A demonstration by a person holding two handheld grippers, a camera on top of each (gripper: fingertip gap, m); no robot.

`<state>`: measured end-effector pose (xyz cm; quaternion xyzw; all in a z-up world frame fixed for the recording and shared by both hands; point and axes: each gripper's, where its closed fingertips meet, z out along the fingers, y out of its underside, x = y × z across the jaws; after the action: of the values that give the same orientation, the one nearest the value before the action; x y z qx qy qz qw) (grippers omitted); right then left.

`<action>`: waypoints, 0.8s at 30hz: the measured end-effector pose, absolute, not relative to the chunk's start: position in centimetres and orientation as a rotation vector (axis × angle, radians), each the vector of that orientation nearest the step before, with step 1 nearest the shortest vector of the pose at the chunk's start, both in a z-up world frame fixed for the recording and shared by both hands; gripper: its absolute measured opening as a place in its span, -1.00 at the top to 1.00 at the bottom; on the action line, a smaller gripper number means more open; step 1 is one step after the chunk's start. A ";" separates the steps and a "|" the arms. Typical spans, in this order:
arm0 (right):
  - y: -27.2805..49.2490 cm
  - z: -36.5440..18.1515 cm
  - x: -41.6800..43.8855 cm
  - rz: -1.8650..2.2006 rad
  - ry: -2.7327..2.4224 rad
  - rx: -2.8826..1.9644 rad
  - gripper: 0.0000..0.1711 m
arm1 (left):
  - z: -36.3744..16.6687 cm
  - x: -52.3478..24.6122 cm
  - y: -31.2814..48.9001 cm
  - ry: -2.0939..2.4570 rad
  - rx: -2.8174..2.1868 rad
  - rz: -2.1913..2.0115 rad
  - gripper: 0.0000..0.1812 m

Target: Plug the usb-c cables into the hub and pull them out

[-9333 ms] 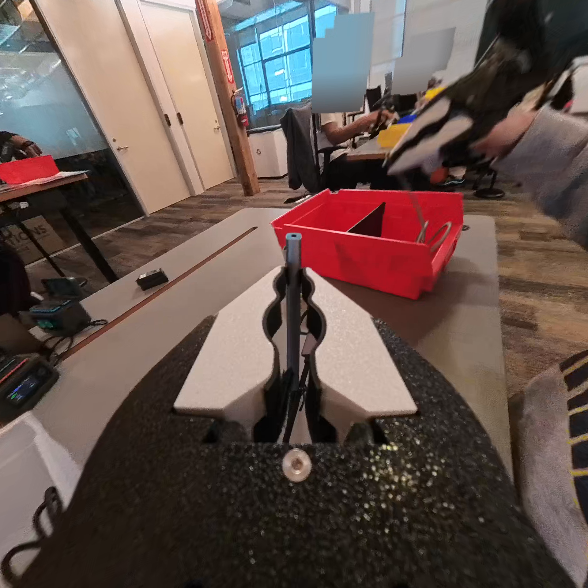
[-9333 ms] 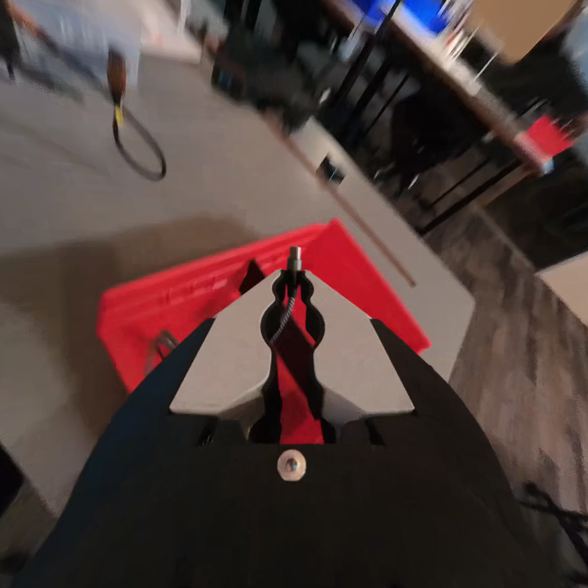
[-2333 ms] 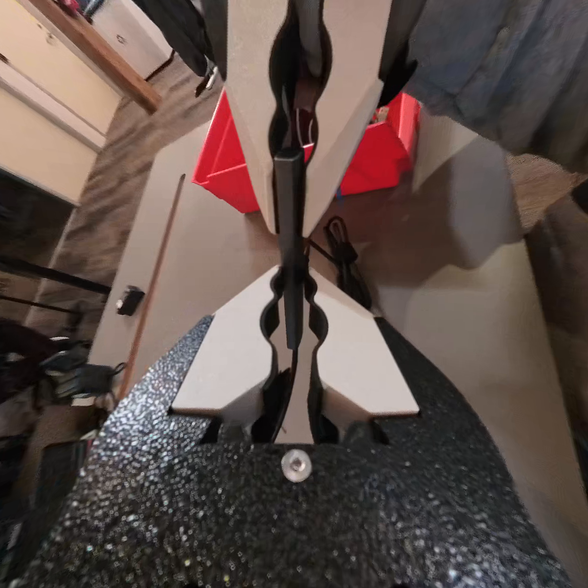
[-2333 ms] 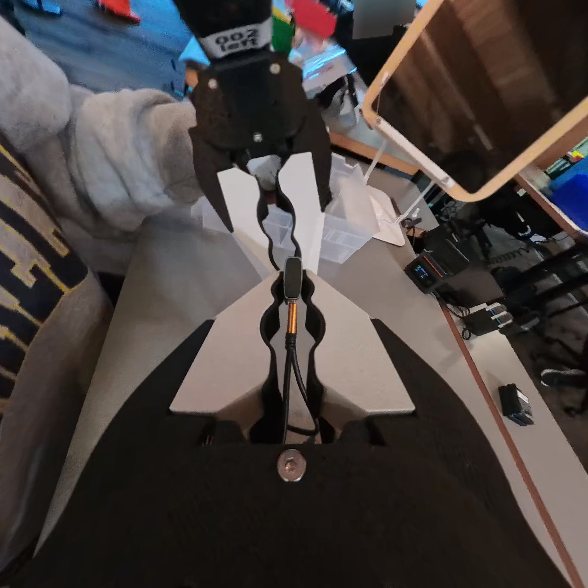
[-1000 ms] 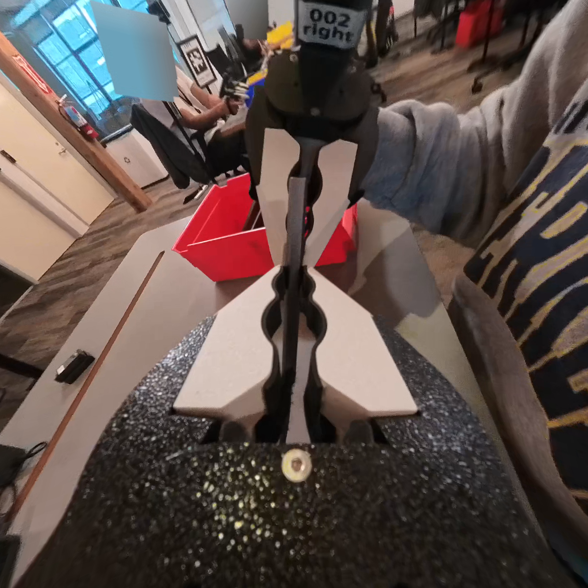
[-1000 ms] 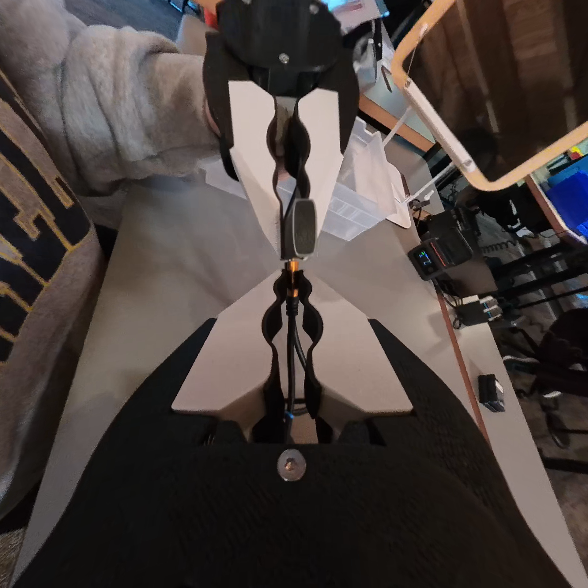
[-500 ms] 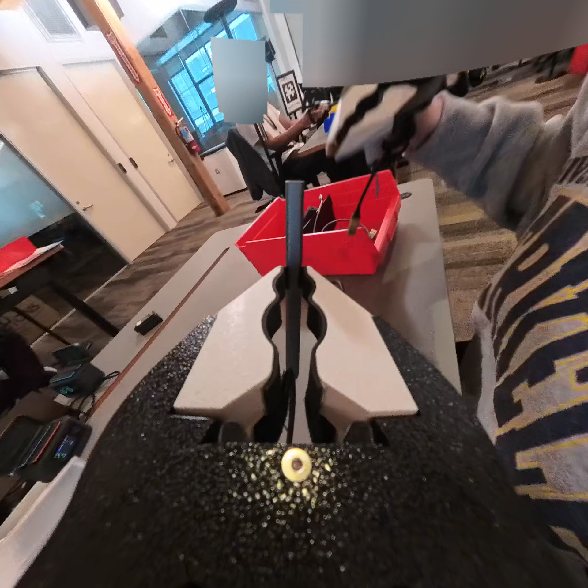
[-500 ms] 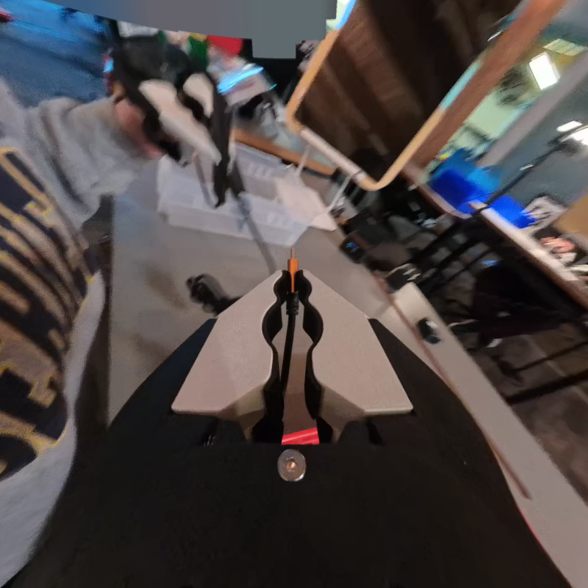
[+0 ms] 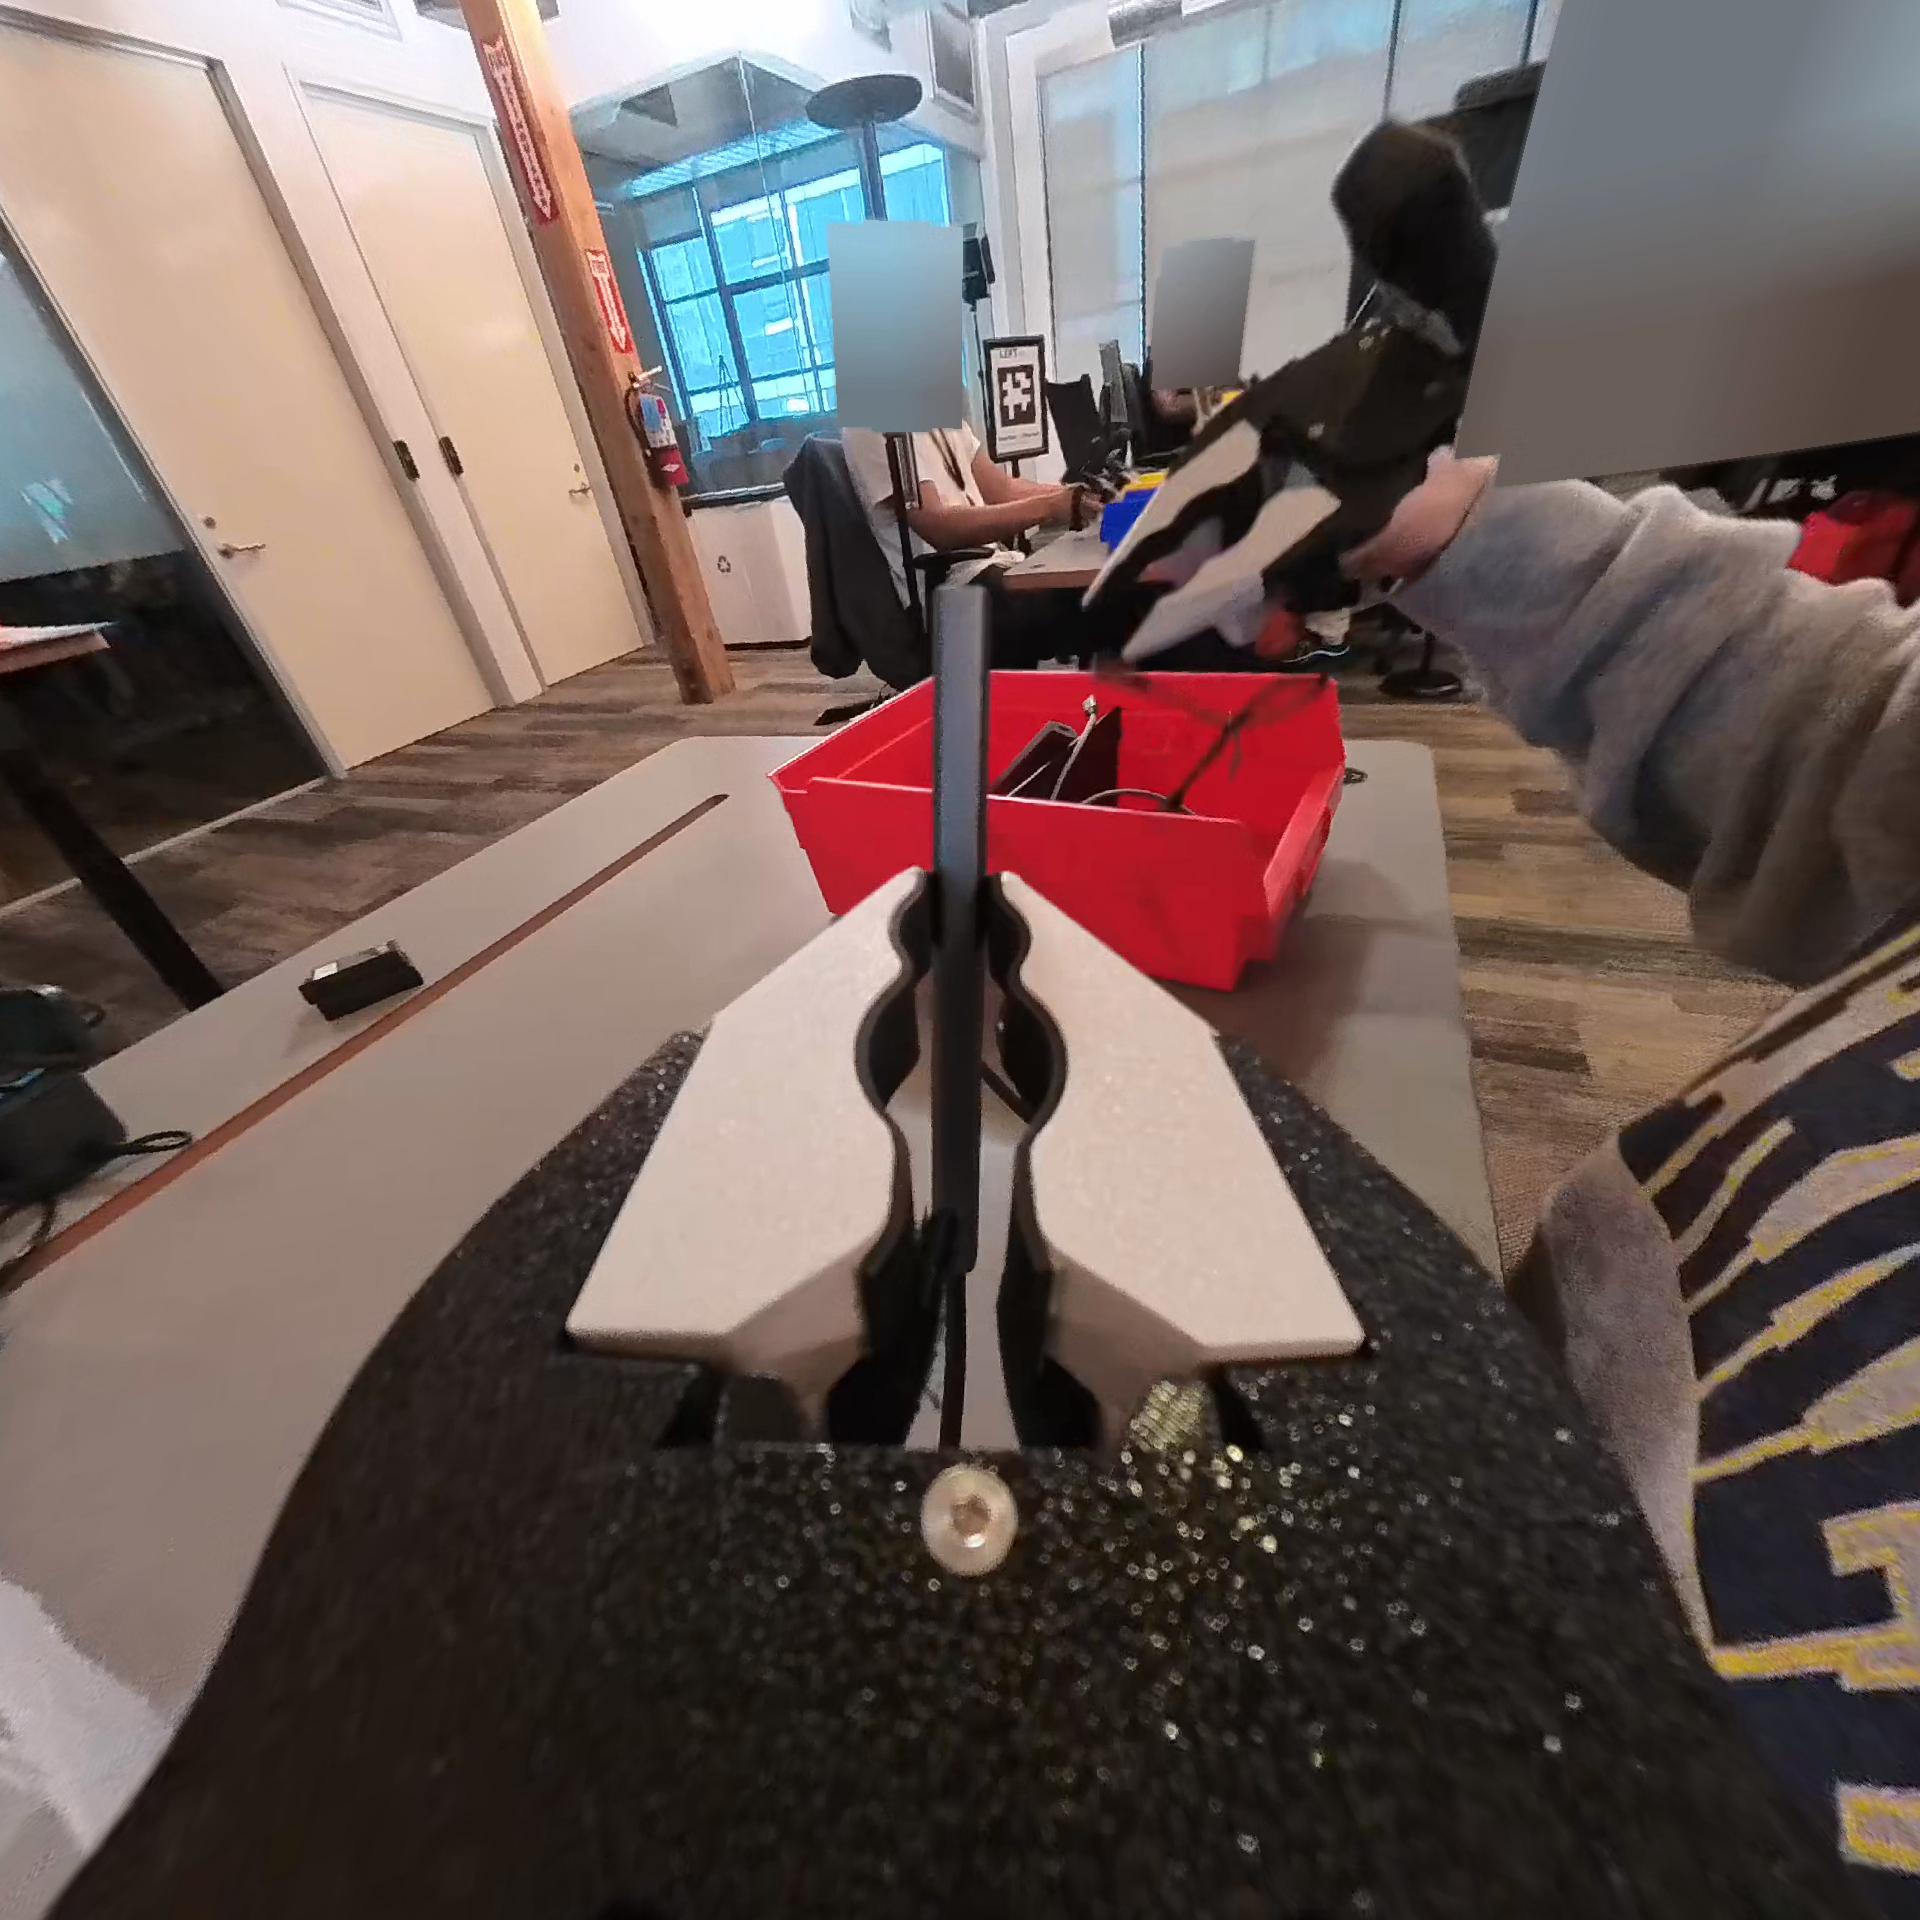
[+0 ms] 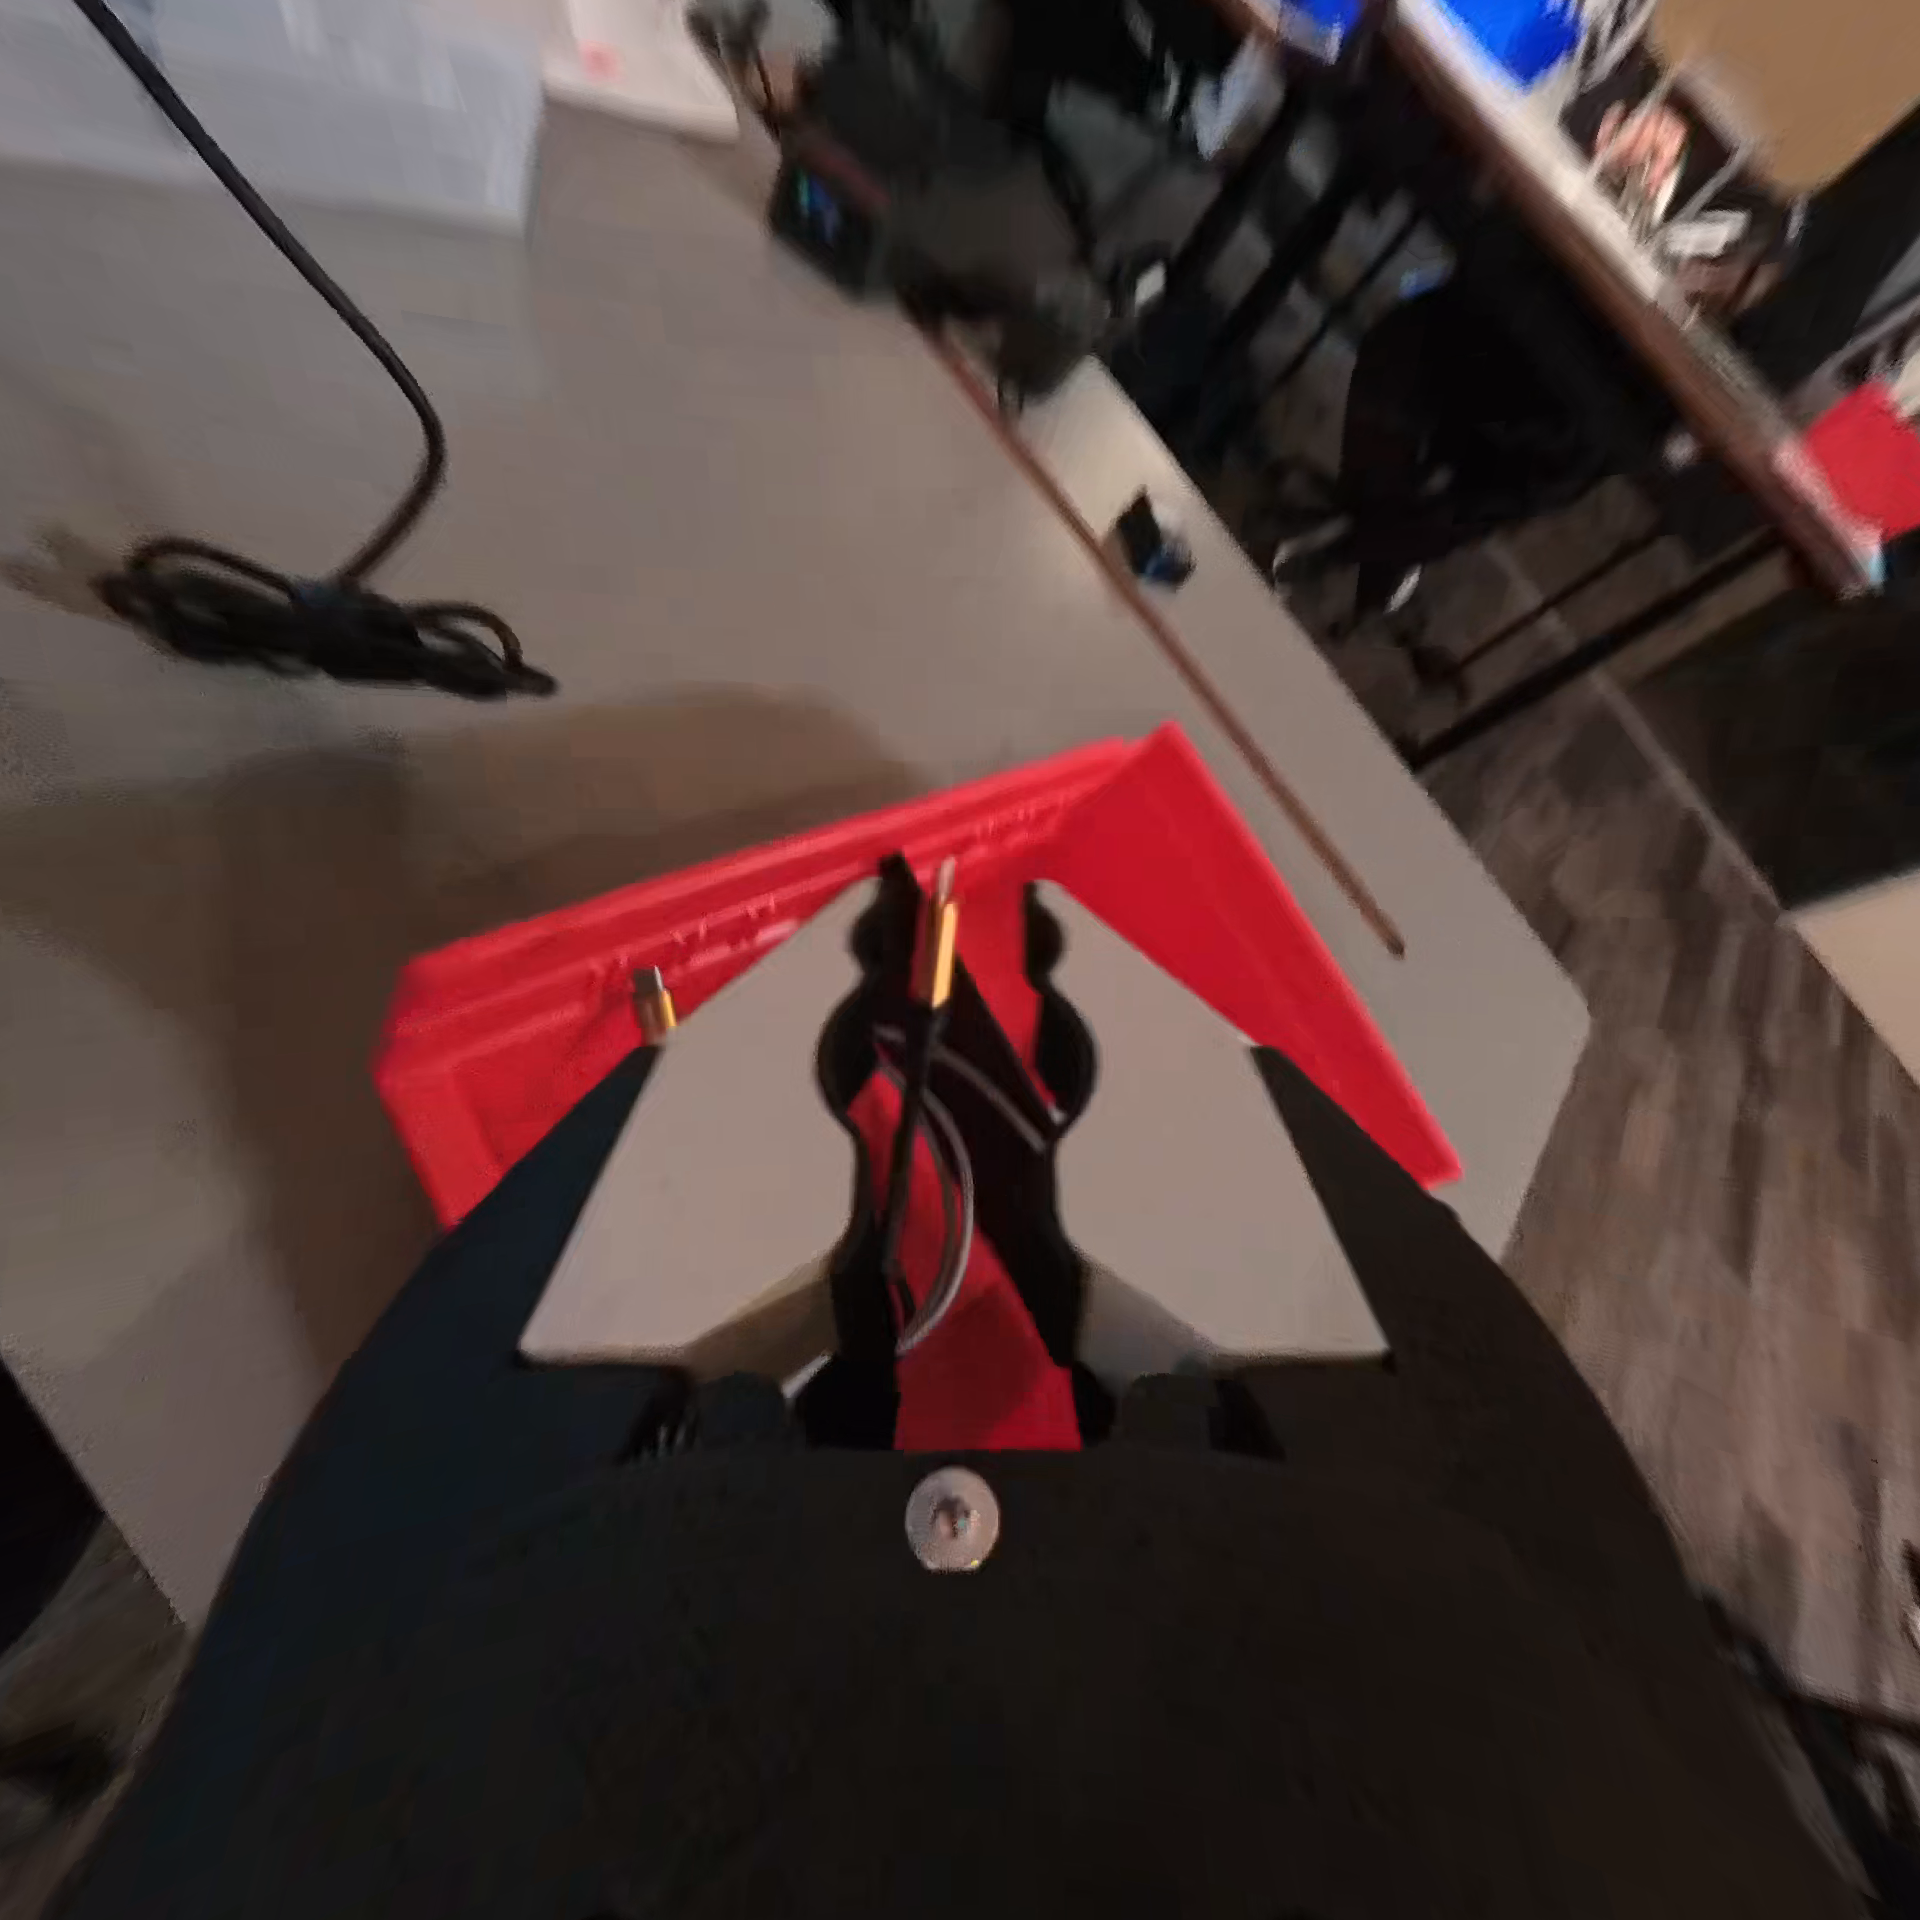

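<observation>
The dark slim hub (image 9: 958, 831) stands upright, clenched edge-on in my left gripper (image 9: 961, 894) above the grey table (image 9: 416, 1091). My right gripper (image 10: 951, 883), jaws parted, hovers over the red bin (image 10: 1195, 894); the orange-tipped usb-c cable (image 10: 940, 951) seems loose between them, though blur hides contact. My grey-sleeved right arm (image 9: 1662, 665) reaches down from above.

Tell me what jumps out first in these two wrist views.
The red bin on the grey table dominates both views. Up close, the left gripper is shut on the slim dark hub, which stands upright. The right gripper hangs over the bin, open around an orange-tipped cable.
</observation>
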<state>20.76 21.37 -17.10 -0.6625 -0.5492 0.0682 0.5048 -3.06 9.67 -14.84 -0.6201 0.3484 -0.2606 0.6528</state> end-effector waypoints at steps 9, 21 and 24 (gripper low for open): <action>10.8 -17.1 4.7 0.649 -1.516 -1.287 0.47 | -14.9 -0.2 10.0 0.821 -1.337 -0.795 0.92; 8.1 -19.5 -0.4 0.892 -1.693 -1.223 0.93 | -16.1 0.7 7.8 0.939 -1.337 -0.919 0.86; 8.0 -19.7 -0.2 0.871 -1.724 -1.215 0.94 | -17.8 0.3 8.4 0.995 -1.431 -0.796 0.43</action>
<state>-0.17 7.98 -19.67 -0.4840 -0.6868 0.3469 0.4168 0.34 8.38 -17.80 -0.6109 0.4247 -0.3399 0.5752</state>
